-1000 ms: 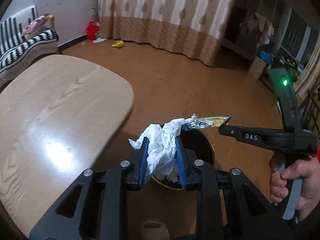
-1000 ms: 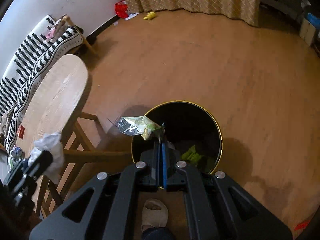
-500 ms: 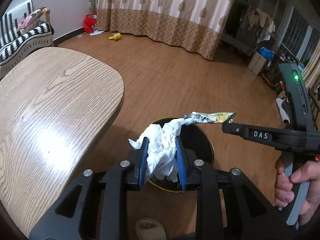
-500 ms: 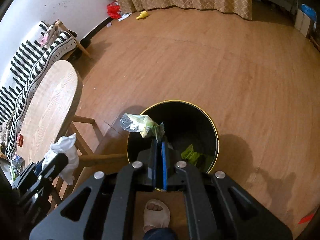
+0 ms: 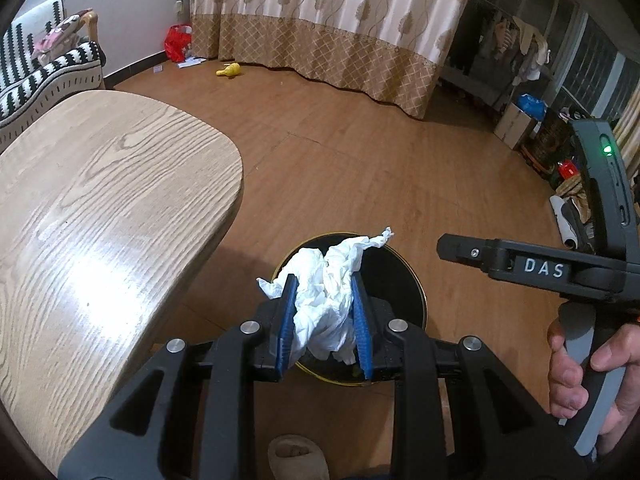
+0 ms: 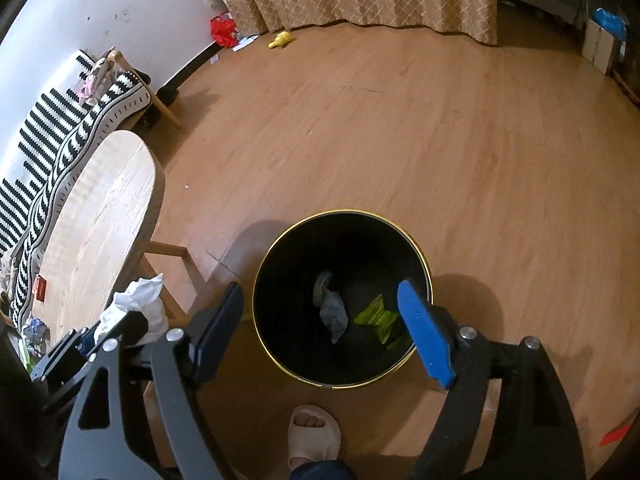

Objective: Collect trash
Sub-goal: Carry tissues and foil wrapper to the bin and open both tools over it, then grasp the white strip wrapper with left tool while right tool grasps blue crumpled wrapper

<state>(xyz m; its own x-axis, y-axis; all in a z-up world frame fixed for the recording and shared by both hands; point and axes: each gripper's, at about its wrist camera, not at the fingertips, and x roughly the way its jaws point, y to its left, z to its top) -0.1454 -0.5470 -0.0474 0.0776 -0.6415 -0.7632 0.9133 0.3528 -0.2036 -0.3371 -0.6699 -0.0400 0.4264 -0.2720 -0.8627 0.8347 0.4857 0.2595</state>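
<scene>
A black round bin with a gold rim [image 6: 426, 268] [image 5: 420, 292] stands on the wooden floor. My left gripper [image 5: 324, 300] is shut on a crumpled white tissue [image 5: 326, 280] just above the bin's near edge; the same tissue [image 6: 138, 306] shows at the left of the right wrist view. My right gripper [image 6: 320, 308] hangs over the bin, its jaws opening wide with nothing between them. A silvery wrapper [image 6: 332, 304] and a green wrapper [image 6: 378, 316] lie inside the bin.
A light wooden table [image 5: 92, 216] [image 6: 96, 216] stands left of the bin, with small litter [image 6: 36, 328] at its near end. A striped sofa [image 6: 52, 136] lies behind it. A person's slippered foot [image 6: 314, 430] is just before the bin. A yellow toy [image 5: 229, 71] lies near the curtain.
My right gripper has opened and the silvery wrapper it held has dropped into the bin. The left gripper still grips the tissue in nearly the same spot.
</scene>
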